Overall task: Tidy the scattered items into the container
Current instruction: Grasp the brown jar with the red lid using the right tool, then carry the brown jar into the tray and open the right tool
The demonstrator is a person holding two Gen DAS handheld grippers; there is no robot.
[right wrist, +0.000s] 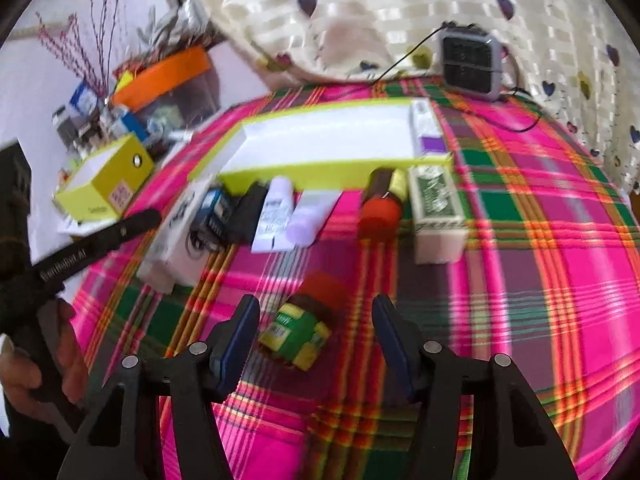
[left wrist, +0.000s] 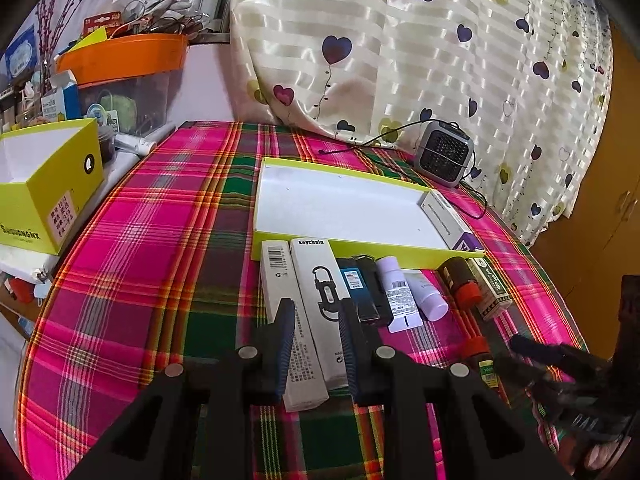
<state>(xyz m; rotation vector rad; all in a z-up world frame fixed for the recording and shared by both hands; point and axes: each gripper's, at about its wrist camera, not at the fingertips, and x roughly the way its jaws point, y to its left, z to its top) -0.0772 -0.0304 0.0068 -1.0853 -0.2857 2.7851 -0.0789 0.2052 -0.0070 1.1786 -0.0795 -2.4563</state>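
A shallow lime-edged white tray (left wrist: 296, 236) (right wrist: 304, 172) lies on the plaid cloth, holding a white and purple box (left wrist: 450, 220) (right wrist: 428, 132) at its right end. Before it lie a barcode box (left wrist: 280, 280), a keychain box (left wrist: 320, 280), a blue packet (left wrist: 352, 284), a white tube (left wrist: 400, 292), a red-capped brown bottle (left wrist: 460, 280) (right wrist: 380, 204) and a green carton (left wrist: 490, 288) (right wrist: 436, 208). My left gripper (left wrist: 316, 344) is open over the keychain box. My right gripper (right wrist: 316, 336) is open around a lying red-capped jar (right wrist: 304, 320).
A grey mini fan (left wrist: 444, 152) (right wrist: 472, 64) with a cable stands behind the tray. A lime box (left wrist: 52, 188) (right wrist: 104, 176) and an orange bin (left wrist: 124, 56) sit on the cluttered left side. A heart-print curtain (left wrist: 400, 40) hangs behind.
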